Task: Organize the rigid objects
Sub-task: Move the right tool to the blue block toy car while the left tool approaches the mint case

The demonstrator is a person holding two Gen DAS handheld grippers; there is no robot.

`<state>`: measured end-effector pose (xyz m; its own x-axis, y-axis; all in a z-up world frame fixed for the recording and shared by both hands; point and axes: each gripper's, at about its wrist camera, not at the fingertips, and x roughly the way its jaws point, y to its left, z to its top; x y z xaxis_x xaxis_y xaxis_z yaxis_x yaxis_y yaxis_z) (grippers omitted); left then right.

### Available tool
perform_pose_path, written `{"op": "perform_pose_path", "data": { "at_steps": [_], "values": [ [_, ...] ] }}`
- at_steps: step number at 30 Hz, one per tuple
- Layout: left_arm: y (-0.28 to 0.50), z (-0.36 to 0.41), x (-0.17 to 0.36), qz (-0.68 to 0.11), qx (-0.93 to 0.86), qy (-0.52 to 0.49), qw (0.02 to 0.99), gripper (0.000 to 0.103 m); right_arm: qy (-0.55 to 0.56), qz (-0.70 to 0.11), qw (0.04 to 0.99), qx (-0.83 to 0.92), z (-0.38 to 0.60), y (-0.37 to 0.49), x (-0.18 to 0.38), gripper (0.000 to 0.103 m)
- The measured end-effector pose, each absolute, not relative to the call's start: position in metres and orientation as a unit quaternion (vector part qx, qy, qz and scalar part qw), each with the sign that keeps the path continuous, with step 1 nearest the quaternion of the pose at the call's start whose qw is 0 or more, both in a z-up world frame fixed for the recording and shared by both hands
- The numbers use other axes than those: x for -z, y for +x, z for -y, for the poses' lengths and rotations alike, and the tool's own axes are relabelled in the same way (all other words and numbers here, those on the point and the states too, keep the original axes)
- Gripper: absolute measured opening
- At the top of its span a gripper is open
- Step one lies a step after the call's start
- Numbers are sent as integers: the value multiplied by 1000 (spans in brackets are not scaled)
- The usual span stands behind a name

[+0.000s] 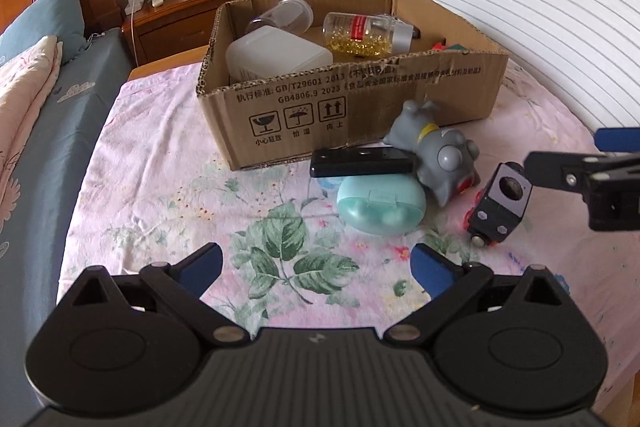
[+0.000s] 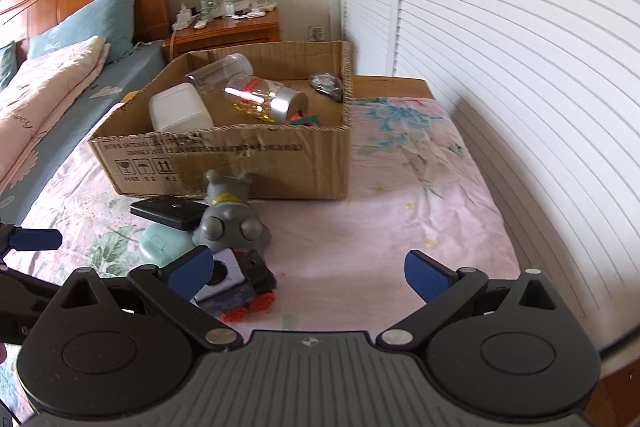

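Observation:
On the floral bedsheet, an open cardboard box (image 1: 360, 107) (image 2: 256, 155) holds a white tub (image 1: 276, 57), a clear jar (image 1: 286, 15) and a bottle of yellow capsules (image 1: 360, 33). In front of it lie a grey toy figure (image 1: 436, 151) (image 2: 230, 223), a flat black device (image 1: 362, 163) (image 2: 168, 211), a teal case (image 1: 380, 205) (image 2: 164, 245) and a black toy train car with red wheels (image 1: 502, 205) (image 2: 240, 287). My left gripper (image 1: 316, 265) is open, short of the teal case. My right gripper (image 2: 308, 271) (image 1: 564, 149) is open, its left pad against the train car.
A wooden nightstand (image 1: 188, 15) with a small fan and bottles stands behind the box. White louvred doors (image 2: 500, 67) run along the right. Pillows and a folded quilt (image 2: 44, 95) lie at the left. Bare sheet (image 2: 400, 207) stretches right of the toys.

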<state>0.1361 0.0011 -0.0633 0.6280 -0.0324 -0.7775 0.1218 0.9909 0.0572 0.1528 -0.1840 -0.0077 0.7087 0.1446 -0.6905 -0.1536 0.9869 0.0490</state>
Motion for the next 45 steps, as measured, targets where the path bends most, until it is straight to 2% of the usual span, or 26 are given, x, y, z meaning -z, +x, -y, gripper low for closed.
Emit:
{"op": "perform_pose_path", "data": {
  "at_steps": [11, 26, 37, 45],
  "values": [
    [132, -9, 64, -434, 40, 40, 899, 100, -9, -407, 908, -97, 169, 193, 24, 103],
    [134, -14, 69, -438, 46, 23, 898, 100, -21, -408, 908, -93, 200, 148, 33, 103],
    [136, -10, 68, -431, 64, 23, 900, 100, -58, -419, 903, -77, 183, 154, 59, 103],
    [147, 5, 79, -434, 94, 28, 895, 100, -40, -415, 907, -60, 209, 150, 63, 103]
  ]
}}
